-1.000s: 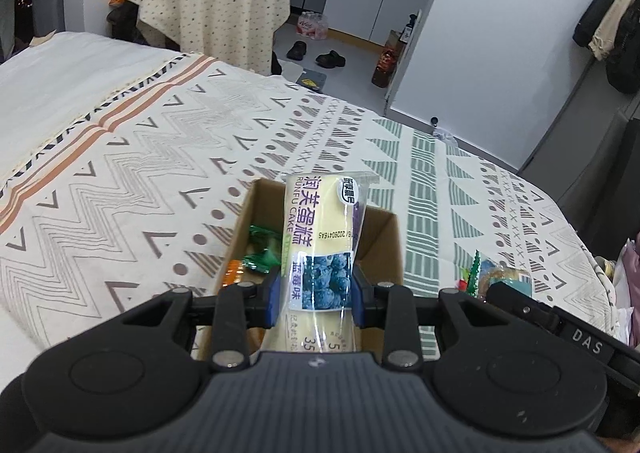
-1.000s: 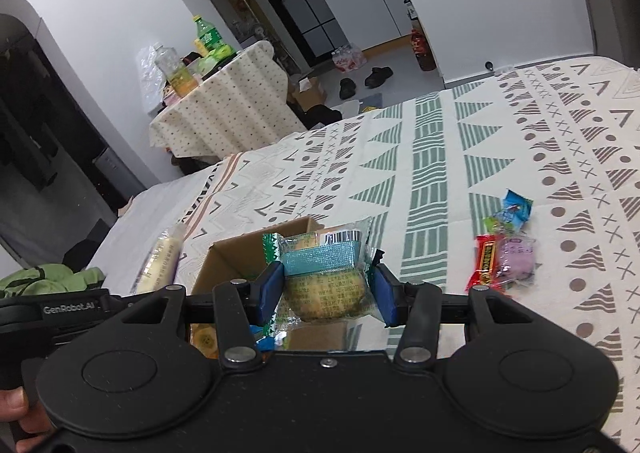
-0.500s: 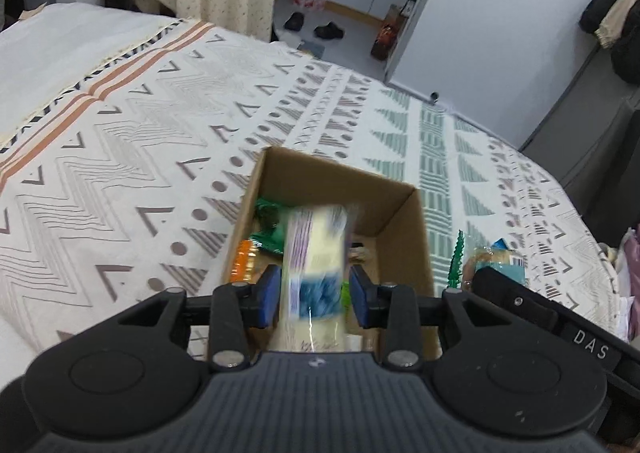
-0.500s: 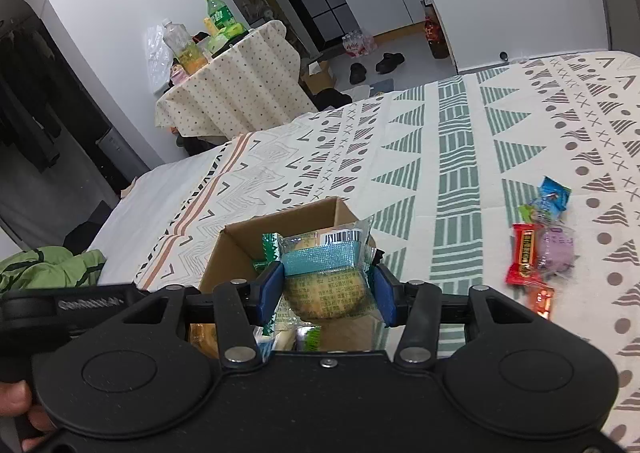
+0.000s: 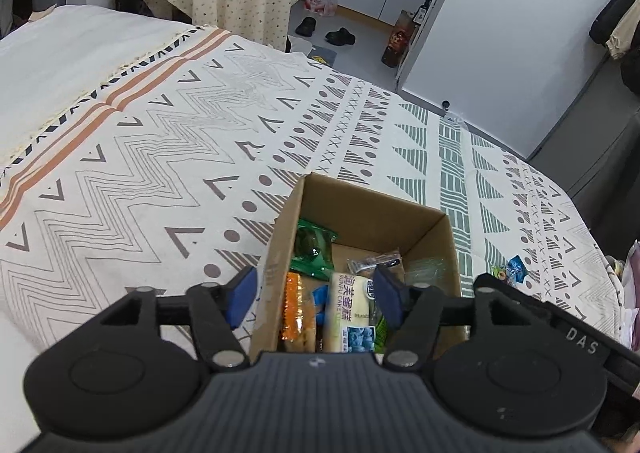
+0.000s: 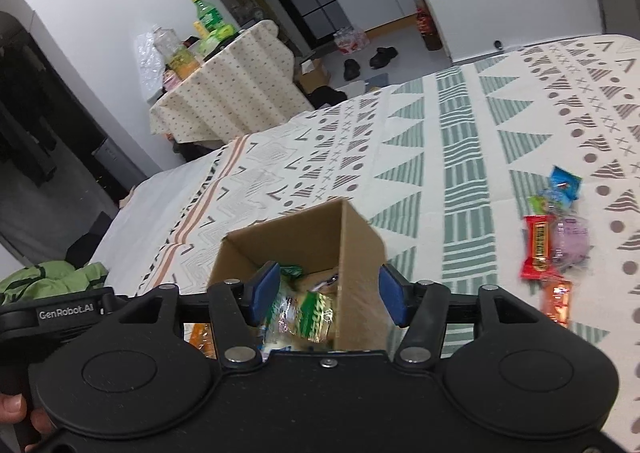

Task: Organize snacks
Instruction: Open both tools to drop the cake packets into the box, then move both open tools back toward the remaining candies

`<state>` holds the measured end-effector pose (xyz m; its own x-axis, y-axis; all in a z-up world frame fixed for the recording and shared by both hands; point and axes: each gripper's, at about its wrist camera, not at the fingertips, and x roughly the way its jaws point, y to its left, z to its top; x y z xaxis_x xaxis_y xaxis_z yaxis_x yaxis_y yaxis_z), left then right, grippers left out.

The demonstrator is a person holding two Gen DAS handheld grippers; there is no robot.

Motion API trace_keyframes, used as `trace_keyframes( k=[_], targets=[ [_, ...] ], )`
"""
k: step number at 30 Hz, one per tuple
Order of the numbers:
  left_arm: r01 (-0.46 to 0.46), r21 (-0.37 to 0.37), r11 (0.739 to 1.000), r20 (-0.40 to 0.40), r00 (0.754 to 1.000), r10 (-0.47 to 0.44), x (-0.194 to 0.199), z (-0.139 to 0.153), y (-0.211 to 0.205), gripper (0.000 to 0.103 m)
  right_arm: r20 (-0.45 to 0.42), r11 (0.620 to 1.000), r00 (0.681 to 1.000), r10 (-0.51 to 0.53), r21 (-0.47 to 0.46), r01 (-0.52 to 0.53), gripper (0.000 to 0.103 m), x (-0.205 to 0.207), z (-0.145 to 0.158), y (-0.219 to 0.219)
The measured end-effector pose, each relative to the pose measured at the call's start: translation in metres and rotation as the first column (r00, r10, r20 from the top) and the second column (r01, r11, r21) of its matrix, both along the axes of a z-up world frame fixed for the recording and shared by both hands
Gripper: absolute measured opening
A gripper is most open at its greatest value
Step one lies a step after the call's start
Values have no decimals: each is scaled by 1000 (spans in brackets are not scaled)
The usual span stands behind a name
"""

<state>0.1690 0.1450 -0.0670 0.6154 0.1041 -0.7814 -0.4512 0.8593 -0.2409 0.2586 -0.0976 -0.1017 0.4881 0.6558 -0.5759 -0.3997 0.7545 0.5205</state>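
An open cardboard box [image 5: 372, 209] stands on the patterned bedspread with several snack packets inside. My left gripper [image 5: 316, 297] hovers over its near end, jaws opening. The white blueberry cake packet [image 5: 352, 313] lies in the box between the pads, untouched by either. In the right wrist view the same box [image 6: 288, 241] sits just under my right gripper [image 6: 328, 297], whose jaws are also opening. A blurred green-and-clear cake packet [image 6: 304, 313] sits loose in the box below them. A green packet [image 5: 314, 253] and an orange packet [image 5: 296, 309] lie in the box too.
Loose snacks lie on the bedspread right of the box: a red bar [image 6: 538, 253], a blue packet [image 6: 564, 183], a pale purple packet [image 6: 574, 241], an orange one [image 6: 556, 303]. A cloth-covered table [image 6: 228, 97] with bottles stands beyond the bed. A green garment [image 6: 48, 281] lies left.
Both grippers have let go: the blueberry cake packet and the green-and-clear packet dropped into the box. The left gripper came closer over the box.
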Motion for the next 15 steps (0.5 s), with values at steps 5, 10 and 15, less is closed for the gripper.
trace_keyframes(
  k=[5, 10, 15],
  targets=[
    [2, 14, 1000, 4, 1000, -2, -2, 2, -6, 83, -12, 999, 1000, -15, -38, 15, 65, -1, 1, -14],
    [22, 42, 999, 7, 1000, -22, -3, 5, -17, 89, -11, 999, 1000, -19, -44, 18, 75, -3, 4, -33],
    [36, 49, 998, 9, 999, -36, -1, 9, -31, 94, -52, 998, 998, -36, -59, 33, 77, -2, -4, -53]
  ],
)
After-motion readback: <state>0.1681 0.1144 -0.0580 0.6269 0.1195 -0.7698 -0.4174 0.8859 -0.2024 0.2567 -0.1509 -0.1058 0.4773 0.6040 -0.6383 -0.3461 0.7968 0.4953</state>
